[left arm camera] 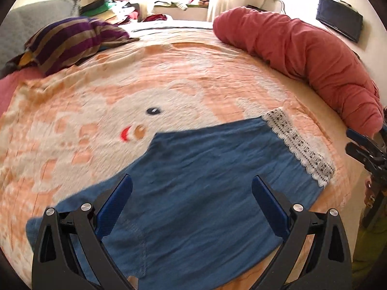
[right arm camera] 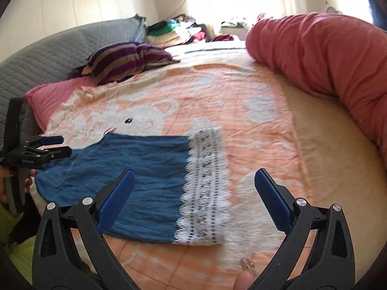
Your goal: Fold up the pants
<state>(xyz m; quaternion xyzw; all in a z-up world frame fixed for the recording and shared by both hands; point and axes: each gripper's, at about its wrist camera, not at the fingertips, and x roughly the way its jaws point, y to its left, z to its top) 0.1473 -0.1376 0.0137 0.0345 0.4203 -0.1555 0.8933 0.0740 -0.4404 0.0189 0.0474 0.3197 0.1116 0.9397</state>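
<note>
The blue pants point(right arm camera: 135, 181) lie folded flat on the bed point(right arm camera: 326, 169), lace hem point(right arm camera: 205, 188) between the right gripper point(right arm camera: 194, 186) fingers, which stand wide apart, empty. The left gripper point(left arm camera: 192, 191), also spread and empty, hovers over the waist end, with bare blanket point(left arm camera: 121, 96) ahead.

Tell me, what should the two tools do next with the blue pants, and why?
Probably lower the right tool to the lace hem and grip it, to carry it across to the far end. The blue pants lie flat on the orange blanket, folded once perhaps, and both the right tool and the left tool are open and hold nothing.
</note>
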